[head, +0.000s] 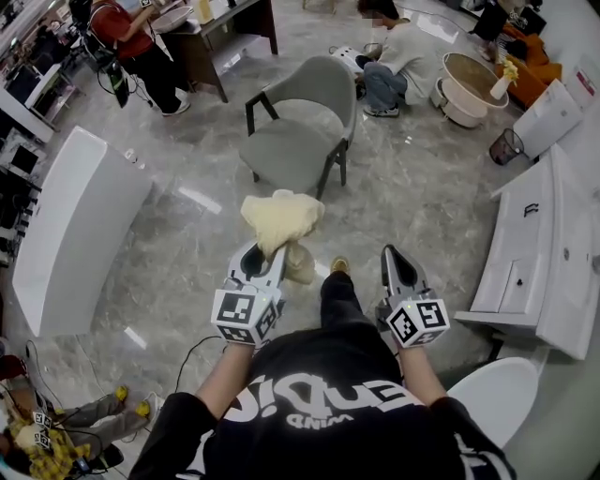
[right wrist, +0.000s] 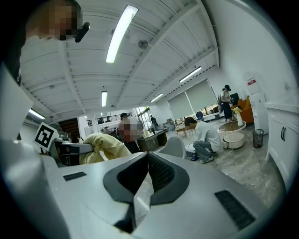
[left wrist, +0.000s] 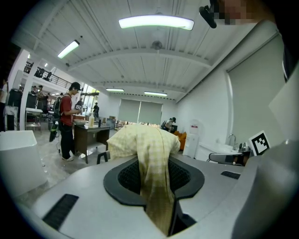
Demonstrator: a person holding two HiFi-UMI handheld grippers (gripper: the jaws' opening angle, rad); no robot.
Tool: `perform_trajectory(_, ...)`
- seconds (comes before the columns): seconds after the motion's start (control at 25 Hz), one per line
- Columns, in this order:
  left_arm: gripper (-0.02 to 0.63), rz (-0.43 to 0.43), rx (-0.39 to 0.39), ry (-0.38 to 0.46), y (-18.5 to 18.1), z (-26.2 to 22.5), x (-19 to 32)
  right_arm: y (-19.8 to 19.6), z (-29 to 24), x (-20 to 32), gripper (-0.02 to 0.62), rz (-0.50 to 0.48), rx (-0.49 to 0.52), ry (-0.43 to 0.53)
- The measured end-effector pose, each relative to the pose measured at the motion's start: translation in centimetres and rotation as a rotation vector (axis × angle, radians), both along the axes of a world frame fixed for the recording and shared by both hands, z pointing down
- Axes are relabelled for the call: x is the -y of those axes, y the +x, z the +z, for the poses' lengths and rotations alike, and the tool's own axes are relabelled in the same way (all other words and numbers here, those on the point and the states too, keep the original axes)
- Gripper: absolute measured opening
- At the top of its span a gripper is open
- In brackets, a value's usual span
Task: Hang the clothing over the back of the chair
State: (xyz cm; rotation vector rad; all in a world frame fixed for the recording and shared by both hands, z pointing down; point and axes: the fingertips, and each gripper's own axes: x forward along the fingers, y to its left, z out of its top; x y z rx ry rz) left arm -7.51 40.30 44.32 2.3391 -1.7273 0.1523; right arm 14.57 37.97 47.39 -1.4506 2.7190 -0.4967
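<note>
The left gripper (head: 263,255) pinches a fold of the yellow cloth (head: 281,217) between its jaws. The rest of the cloth bunches over the tips and a tail droops below, in the air above the floor (head: 412,187), well apart from the chair (head: 302,141). The right gripper (head: 394,255) is beside it, jaws pressed together on nothing. The cloth looks light, soft and limp: it should sag and fold wherever it is unsupported, and it is not fragile, though a thin pinch could slip. Held bunched from one point it would likely land in a heap on the chair back (head: 328,80). I judge the better hold to be two points along one edge, a hem or the shoulders, one per gripper, so it spreads before going over the curved rim. Count: one cloth, one grey chair, two grippers with only one holding. Farther off are a standing person (head: 141,42) at a desk (head: 220,28) and a crouching person (head: 394,56) beyond the chair.
</note>
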Motion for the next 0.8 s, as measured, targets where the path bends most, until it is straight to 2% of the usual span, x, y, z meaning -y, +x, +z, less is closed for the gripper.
perform_trajectory(0.4,0.117,-0.013,-0.007,-0.004,-0.7,-0.9,8.3,-1.1,-0.6,8.7,0.015,-0.020,-0.011,-0.020)
perform_trajectory(0.8,0.117,-0.053,-0.013,-0.002,-0.3,-2.1,16.8,-0.6,-1.9,18.2,0.015,-0.071,-0.022,-0.013)
